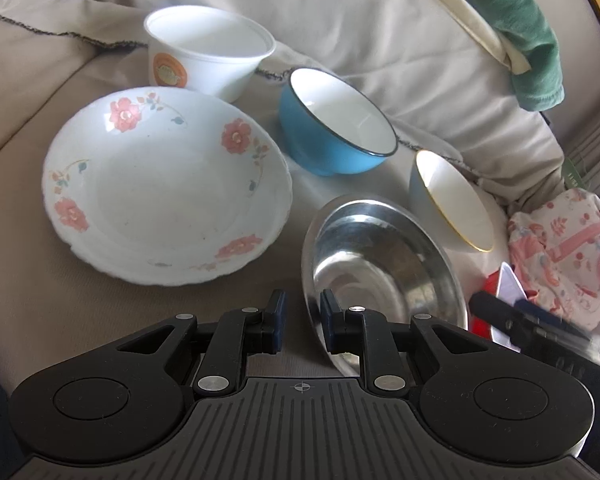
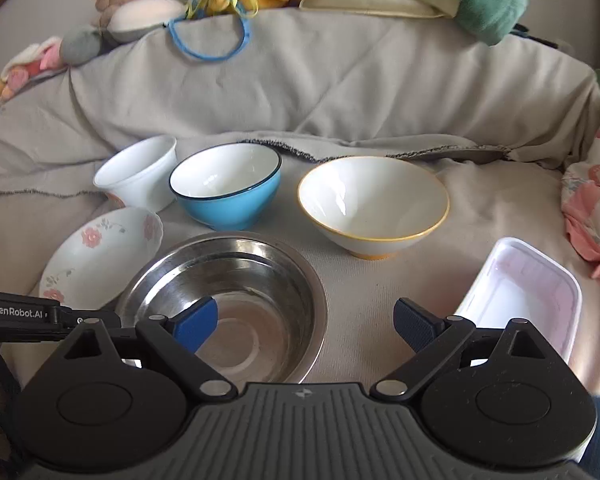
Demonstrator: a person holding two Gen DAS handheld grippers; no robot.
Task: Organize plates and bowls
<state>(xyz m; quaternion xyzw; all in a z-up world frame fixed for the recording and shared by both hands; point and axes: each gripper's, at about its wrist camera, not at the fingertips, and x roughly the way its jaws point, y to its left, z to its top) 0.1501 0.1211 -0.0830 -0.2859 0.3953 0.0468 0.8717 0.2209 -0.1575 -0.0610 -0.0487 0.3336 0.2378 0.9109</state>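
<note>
A steel bowl (image 1: 384, 276) (image 2: 236, 300) sits on the beige sheet. My left gripper (image 1: 302, 326) straddles its near rim, the jaws a small gap apart, not clamped. A floral plate (image 1: 164, 184) (image 2: 100, 256) lies left of it. Behind stand a white plastic tub (image 1: 208, 50) (image 2: 140, 178), a blue bowl (image 1: 336, 120) (image 2: 228, 184) and a white bowl with a yellow rim (image 1: 452, 200) (image 2: 374, 204). My right gripper (image 2: 306, 326) is wide open and empty, its left finger over the steel bowl.
A white rectangular container (image 2: 520, 292) lies at the right front. Pink floral cloth (image 2: 596, 216) (image 1: 564, 256) is at the right edge. Bunched bedding and soft toys (image 2: 140, 12) rise behind the bowls. A green towel (image 1: 520, 28) hangs at the back right.
</note>
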